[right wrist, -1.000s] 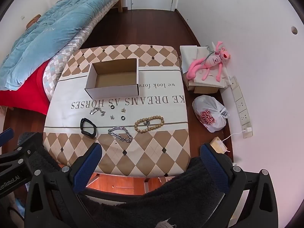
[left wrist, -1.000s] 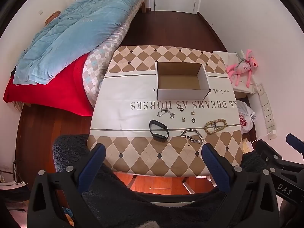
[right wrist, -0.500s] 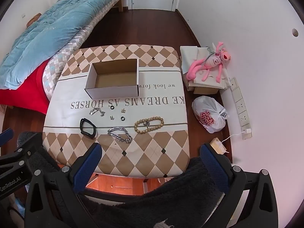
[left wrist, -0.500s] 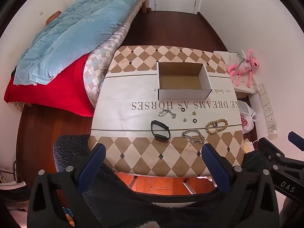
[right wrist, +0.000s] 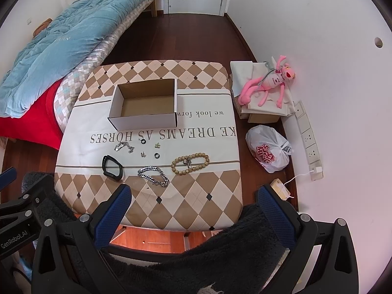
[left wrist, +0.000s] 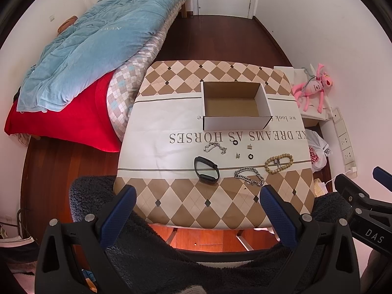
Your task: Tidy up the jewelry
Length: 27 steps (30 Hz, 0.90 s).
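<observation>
Right wrist view: both grippers (right wrist: pixel 192 197) (left wrist: pixel 198 197) wide, holding nothing; box (right wrist: pixel 144 121) empty. Step: approach. Next: descend on chain bracelet (right wrist: pixel 153 176), lower centre of frame.

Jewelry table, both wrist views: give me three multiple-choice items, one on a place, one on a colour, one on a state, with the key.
1. Where does the cardboard box stand on the table?
A. beyond the jewelry, toward the door
B. at the near edge, by the grippers
C. on the floor beside the bag

2. What colour is the wristband?
A. red
B. black
C. white

3. What is inside the box?
A. the bead bracelet
B. the silver chain
C. nothing

Key: 1 A, the box sits past the printed lettering, farther away than every piece. 2 B, the band is black against the pale cloth. 3 C, only bare cardboard shows inside; the bead bracelet and silver chain lie on the cloth, and the left gripper and right gripper are open and hold nothing.
</observation>
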Each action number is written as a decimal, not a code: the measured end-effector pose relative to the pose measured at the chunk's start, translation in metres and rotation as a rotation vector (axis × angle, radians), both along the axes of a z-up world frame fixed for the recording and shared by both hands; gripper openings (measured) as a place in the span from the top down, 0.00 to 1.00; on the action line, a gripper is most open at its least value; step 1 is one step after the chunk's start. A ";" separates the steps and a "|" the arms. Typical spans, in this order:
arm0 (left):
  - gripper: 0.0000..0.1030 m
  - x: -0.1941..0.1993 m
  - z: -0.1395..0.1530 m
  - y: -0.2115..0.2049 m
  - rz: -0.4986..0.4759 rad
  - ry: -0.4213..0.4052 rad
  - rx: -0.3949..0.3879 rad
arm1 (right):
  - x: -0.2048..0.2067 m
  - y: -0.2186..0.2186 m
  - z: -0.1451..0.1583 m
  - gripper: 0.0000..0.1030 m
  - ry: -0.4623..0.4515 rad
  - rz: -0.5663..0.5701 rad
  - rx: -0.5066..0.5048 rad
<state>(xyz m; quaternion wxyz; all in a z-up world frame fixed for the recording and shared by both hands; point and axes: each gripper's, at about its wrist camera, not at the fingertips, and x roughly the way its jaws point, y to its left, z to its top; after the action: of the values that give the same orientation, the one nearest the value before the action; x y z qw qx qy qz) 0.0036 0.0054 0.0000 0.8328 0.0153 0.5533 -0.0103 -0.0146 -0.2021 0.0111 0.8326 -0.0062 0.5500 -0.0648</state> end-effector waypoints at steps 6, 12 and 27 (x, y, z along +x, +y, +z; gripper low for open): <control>0.00 0.000 0.002 -0.001 -0.001 -0.007 0.004 | 0.001 0.000 0.004 0.00 -0.003 0.006 0.003; 0.00 0.000 0.006 -0.001 0.000 -0.012 0.007 | 0.000 -0.002 0.004 0.00 -0.004 0.007 0.005; 0.00 -0.002 0.010 0.001 -0.003 -0.009 -0.003 | 0.001 -0.001 0.010 0.00 -0.006 0.009 0.000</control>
<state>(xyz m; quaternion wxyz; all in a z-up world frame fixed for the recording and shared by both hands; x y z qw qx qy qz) 0.0017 0.0062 0.0097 0.8354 0.0147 0.5493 -0.0122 -0.0134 -0.2029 0.0211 0.8345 -0.0085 0.5475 -0.0611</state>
